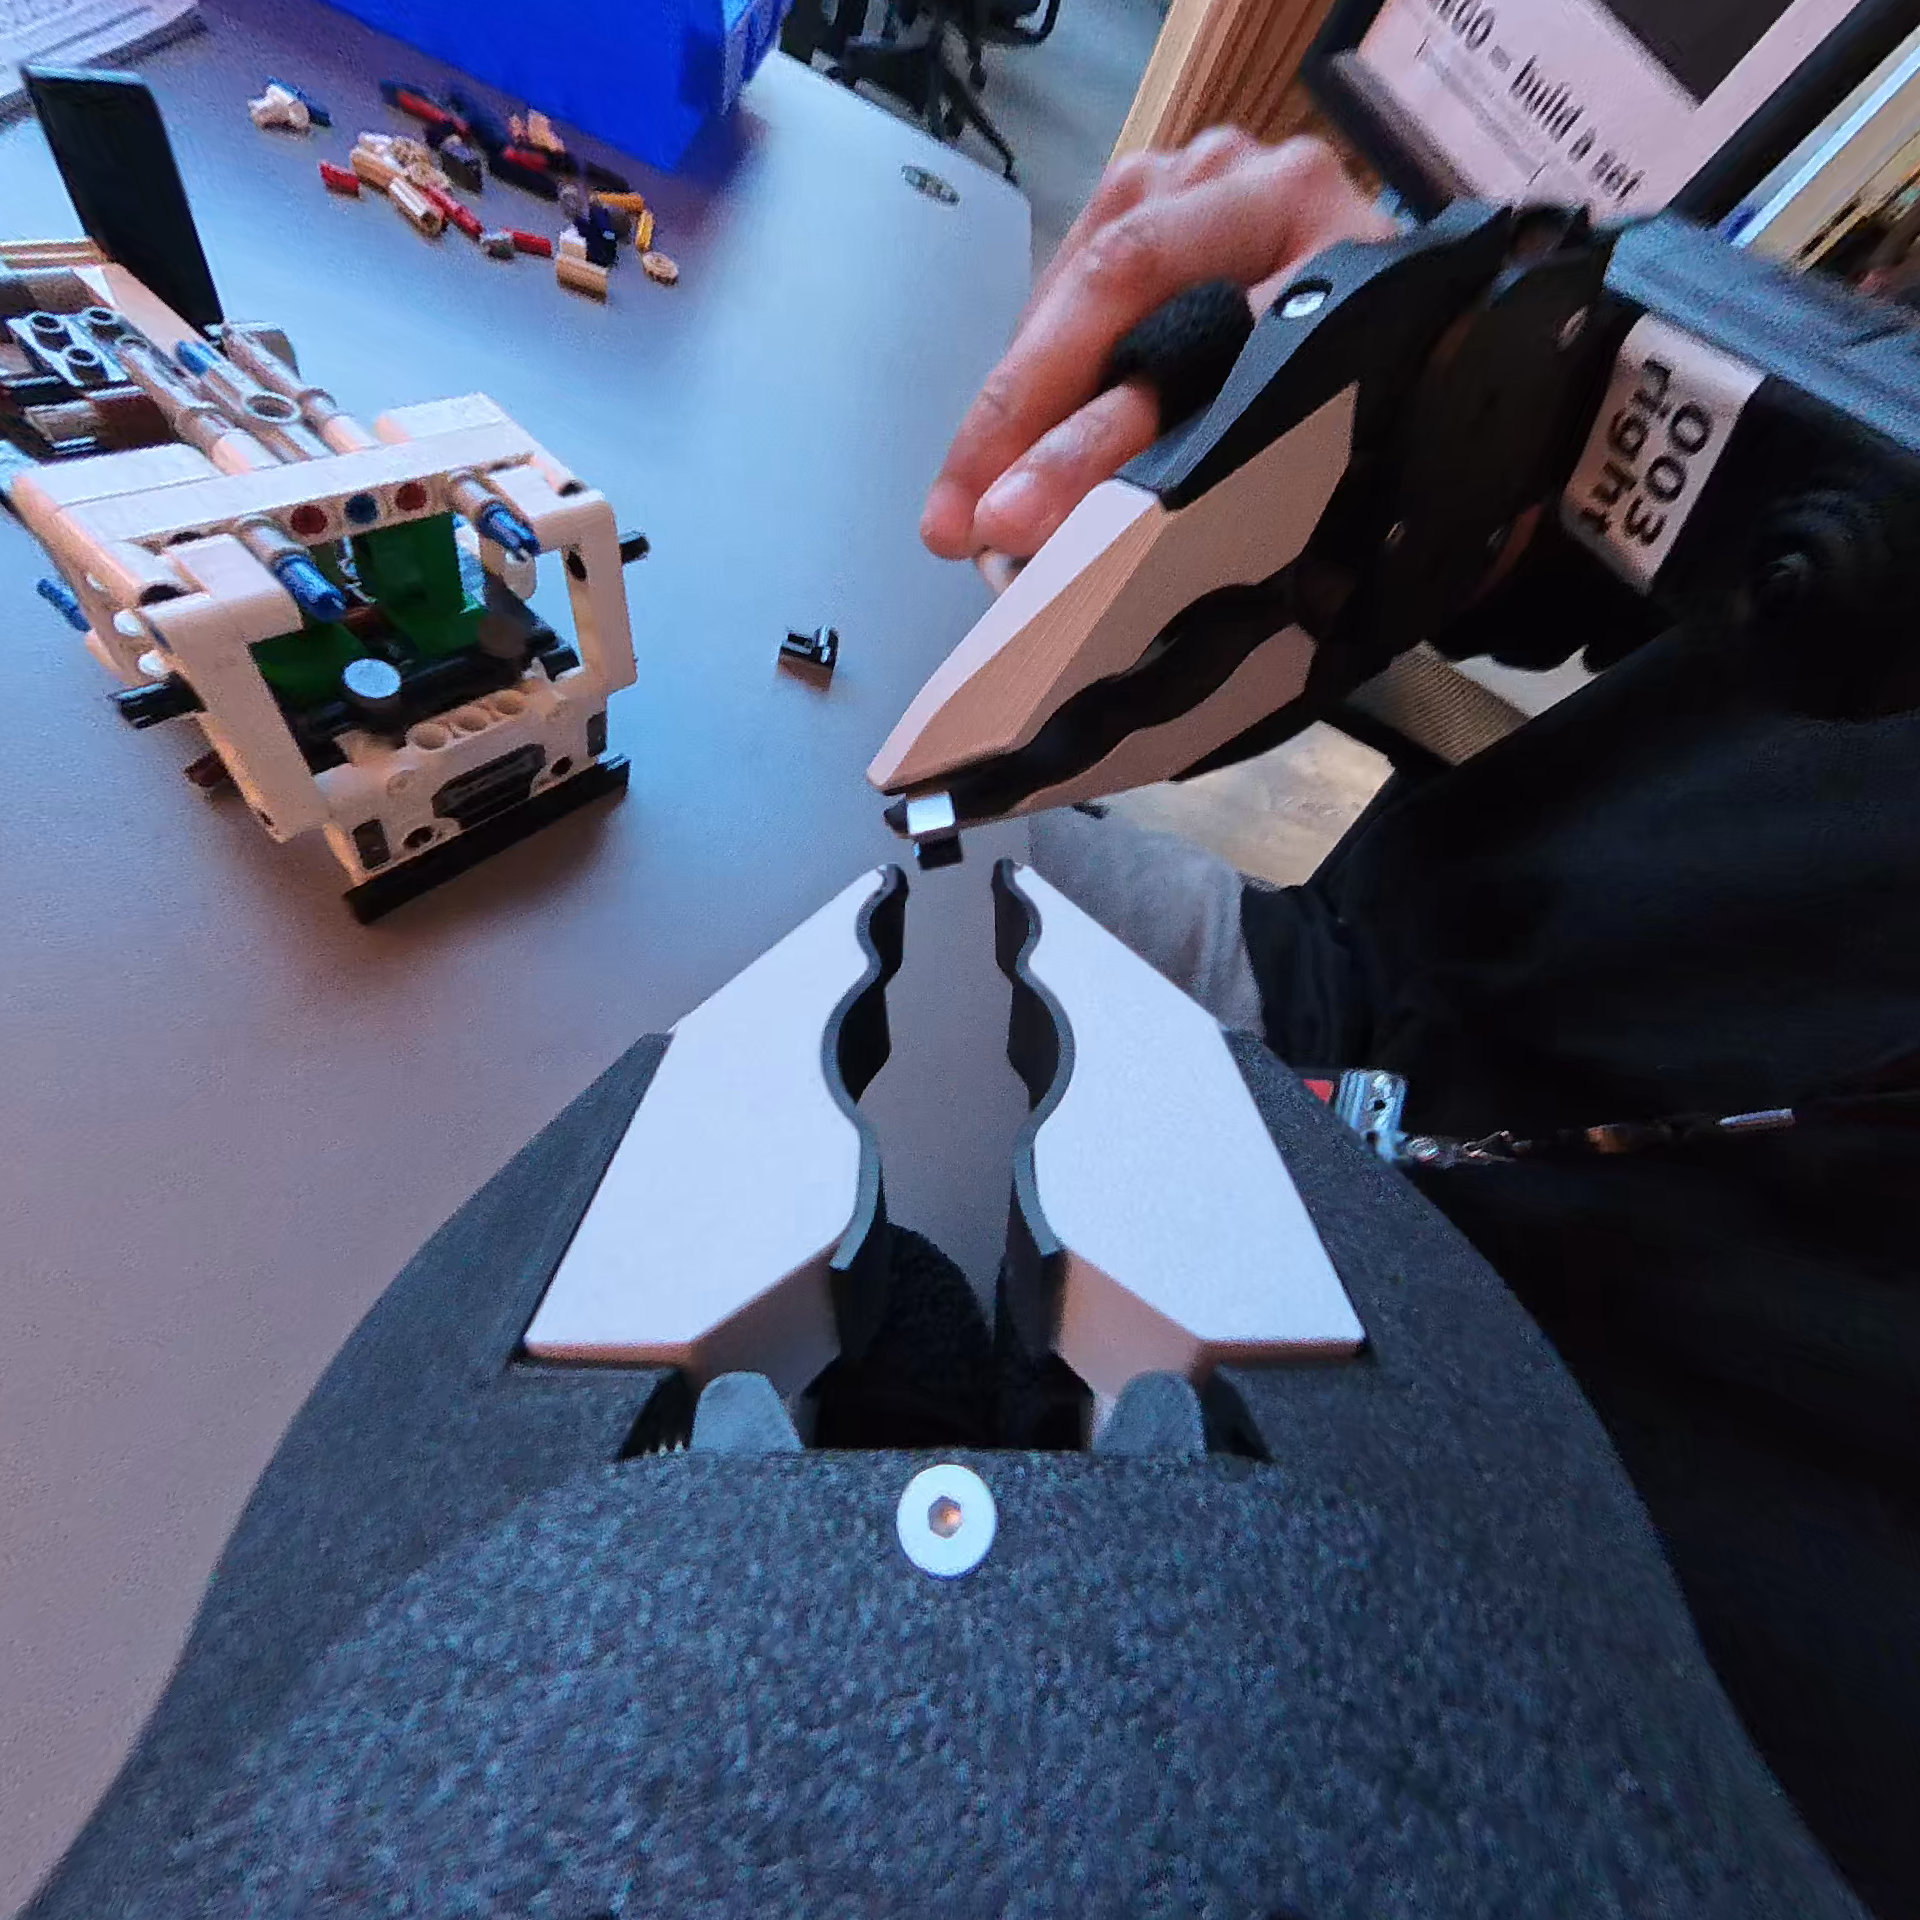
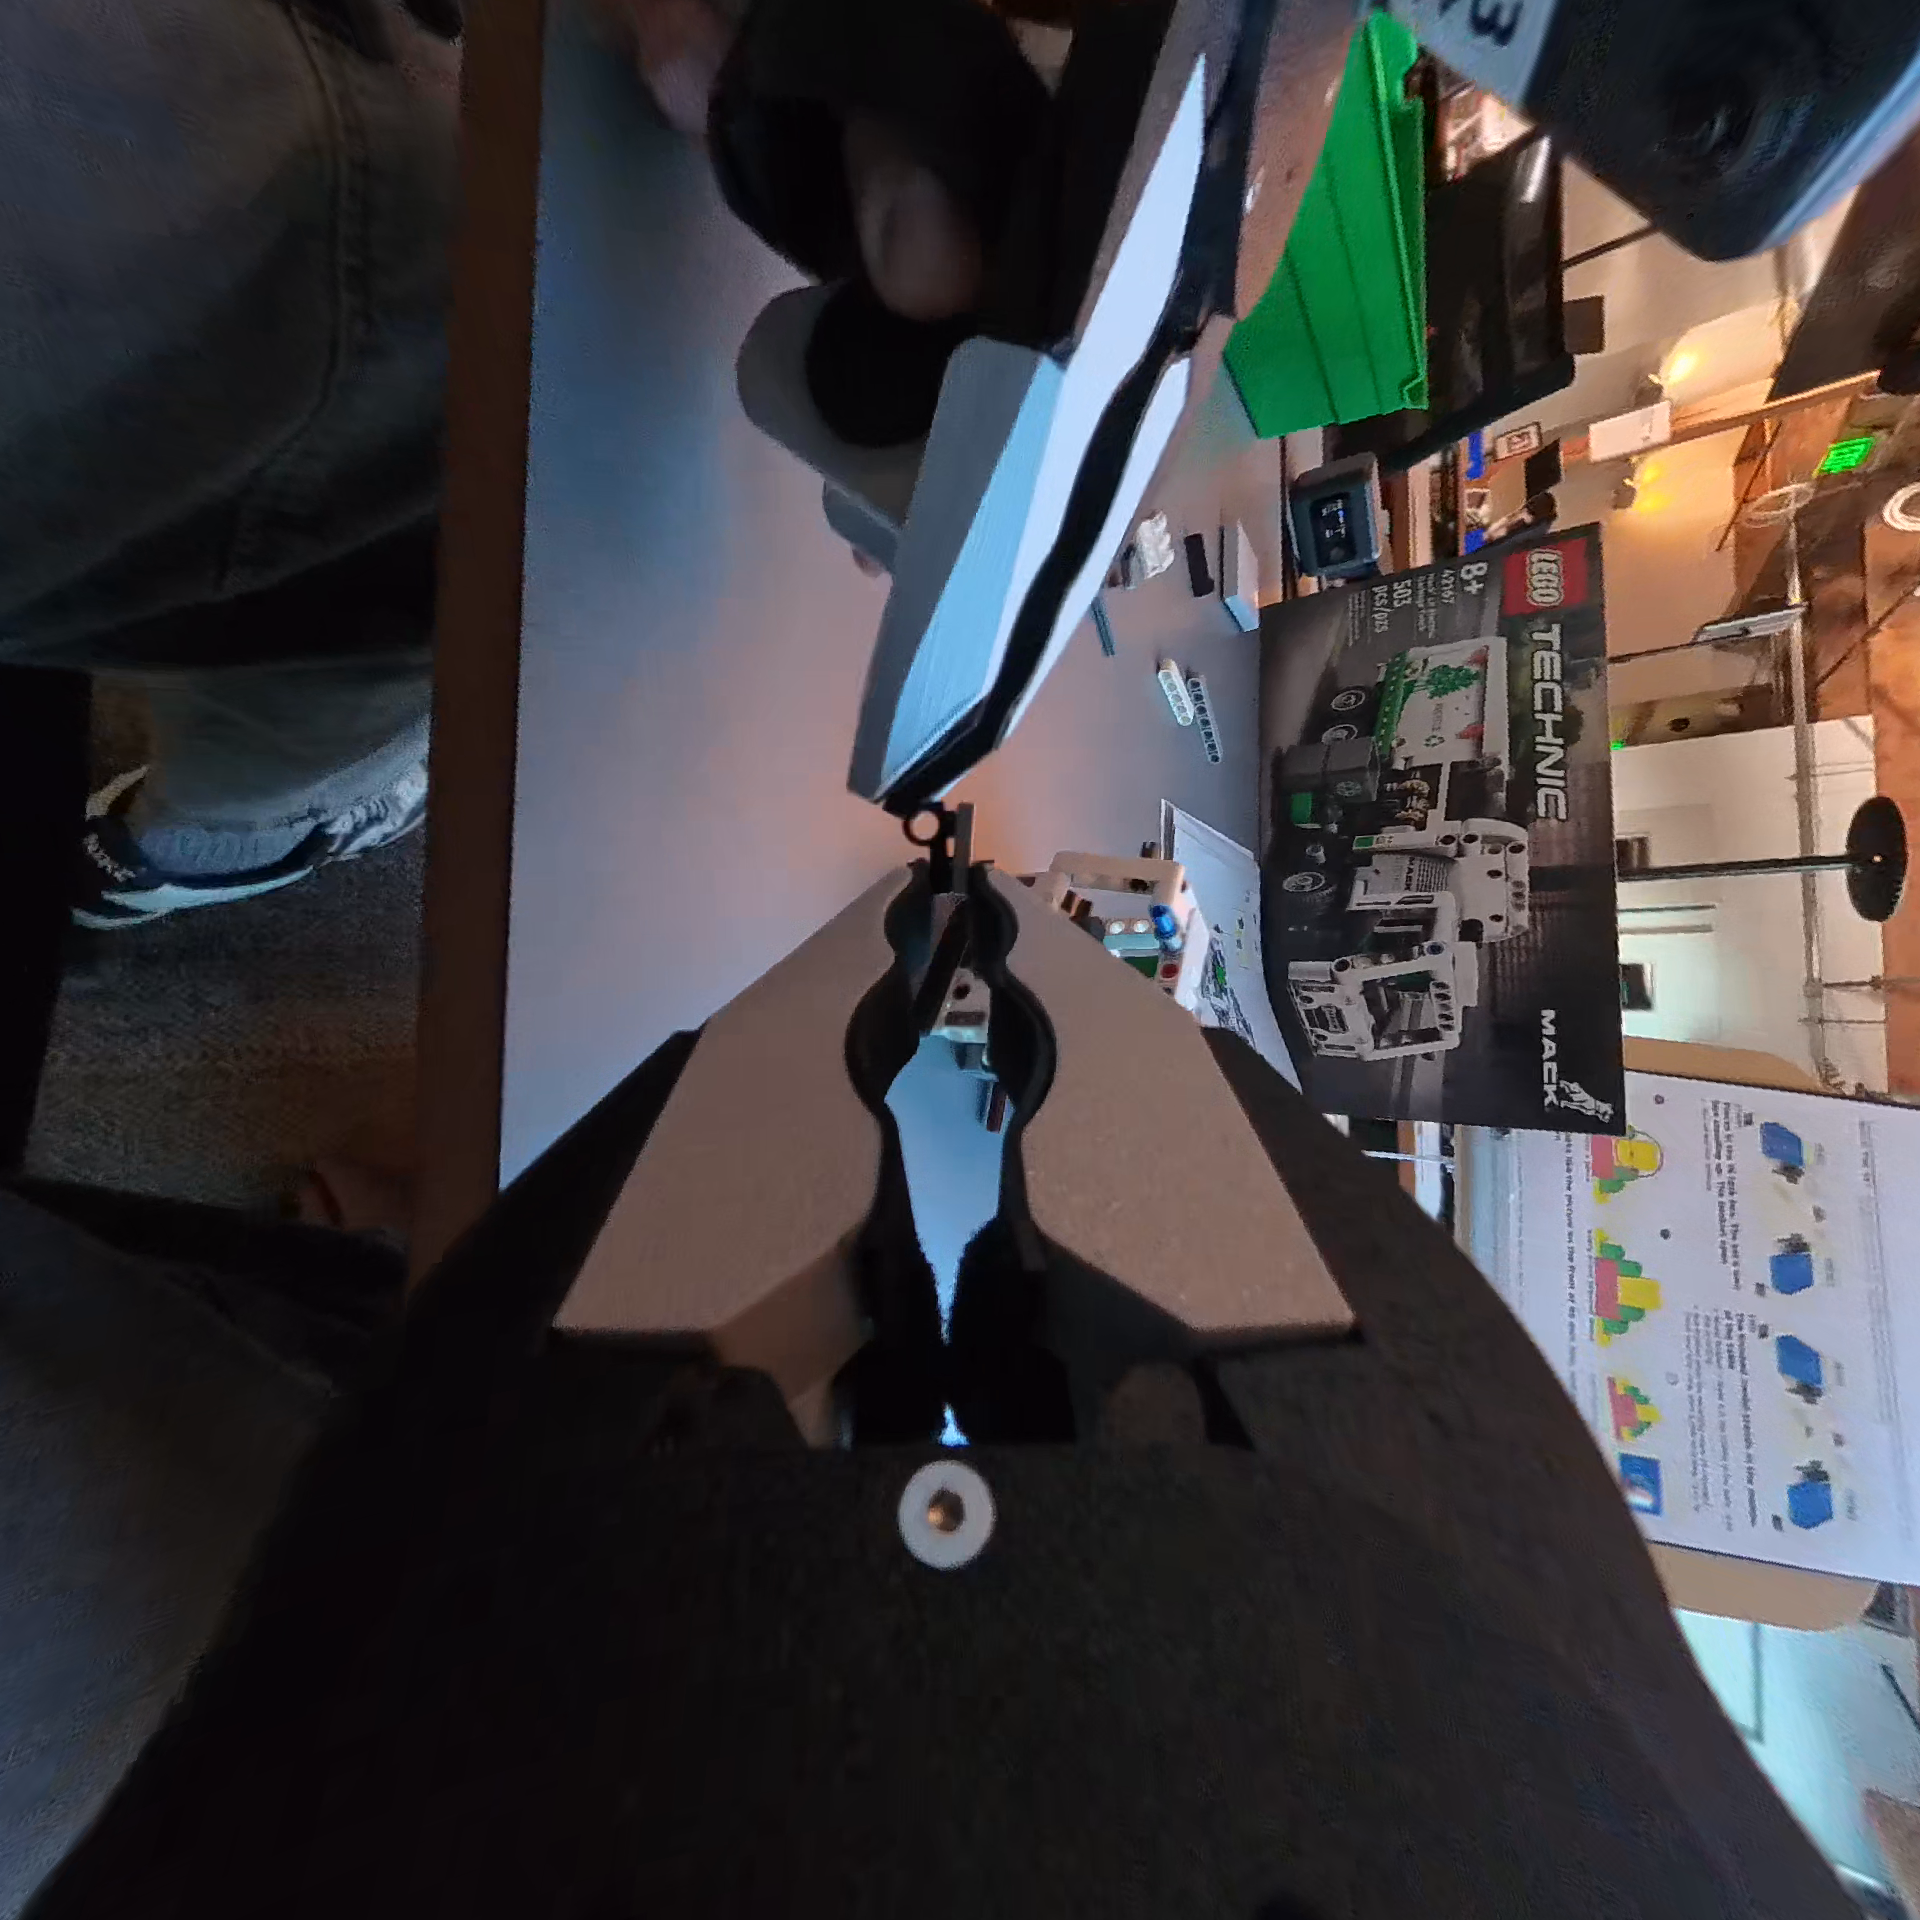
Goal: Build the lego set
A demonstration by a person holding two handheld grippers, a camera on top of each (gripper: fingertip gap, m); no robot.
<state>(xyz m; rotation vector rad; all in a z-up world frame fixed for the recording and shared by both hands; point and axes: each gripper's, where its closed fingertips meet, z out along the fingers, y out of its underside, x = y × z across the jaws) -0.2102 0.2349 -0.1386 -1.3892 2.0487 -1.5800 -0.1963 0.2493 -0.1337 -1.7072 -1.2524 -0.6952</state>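
My right gripper (image 2: 943, 881) is shut on a small black piece (image 2: 943, 836) with a ring end and a grey face. In the left wrist view it comes in from the upper right (image 1: 925, 805), holding the piece (image 1: 930, 823) in the air above the table. My left gripper (image 1: 948, 878) is open and empty, with its fingertips just below the held piece and not touching it. In the right wrist view it reaches down from above (image 2: 904, 790). The partly built white truck model (image 1: 343, 623) with green and black parts stands on the table to the left.
Another small black piece (image 1: 808, 655) lies on the table near the truck. Loose pieces (image 1: 488, 177) are scattered by a blue box (image 1: 582, 52). The set's box (image 2: 1444, 831), an instruction sheet (image 2: 1714, 1330), a green bin (image 2: 1340, 260) and two beams (image 2: 1184, 696) are beyond. Both grippers' tips are close together, under 4 cm apart.
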